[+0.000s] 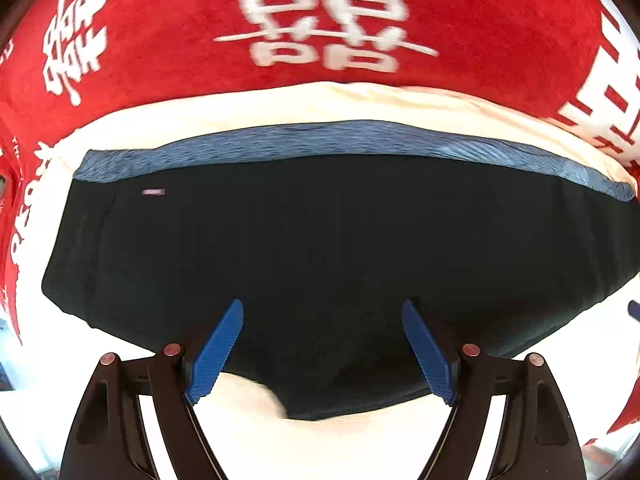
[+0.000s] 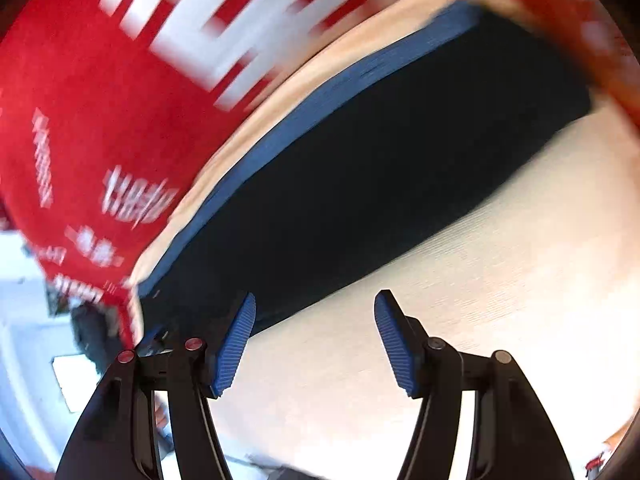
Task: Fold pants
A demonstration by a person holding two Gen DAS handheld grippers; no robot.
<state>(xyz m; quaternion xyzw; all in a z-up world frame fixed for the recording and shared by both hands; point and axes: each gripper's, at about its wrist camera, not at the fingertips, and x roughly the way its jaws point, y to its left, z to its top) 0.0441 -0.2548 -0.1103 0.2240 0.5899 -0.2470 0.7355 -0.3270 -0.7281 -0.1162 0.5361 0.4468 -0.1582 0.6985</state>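
The black pants (image 1: 320,248) lie flat on a cream cloth (image 1: 304,100), with a blue ribbed waistband (image 1: 320,136) along their far edge and a small tag near the left. My left gripper (image 1: 322,308) is open and empty, its blue pads over the near edge of the pants. In the right wrist view the pants (image 2: 380,176) run diagonally, waistband (image 2: 320,100) on the upper left. My right gripper (image 2: 314,300) is open and empty, its left pad over the near edge of the pants and its right pad over the cream cloth (image 2: 480,300).
A red blanket with white characters (image 1: 320,20) lies beyond the cream cloth and also fills the upper left of the right wrist view (image 2: 100,100). The room floor and dark objects (image 2: 92,332) show past the surface edge at the lower left.
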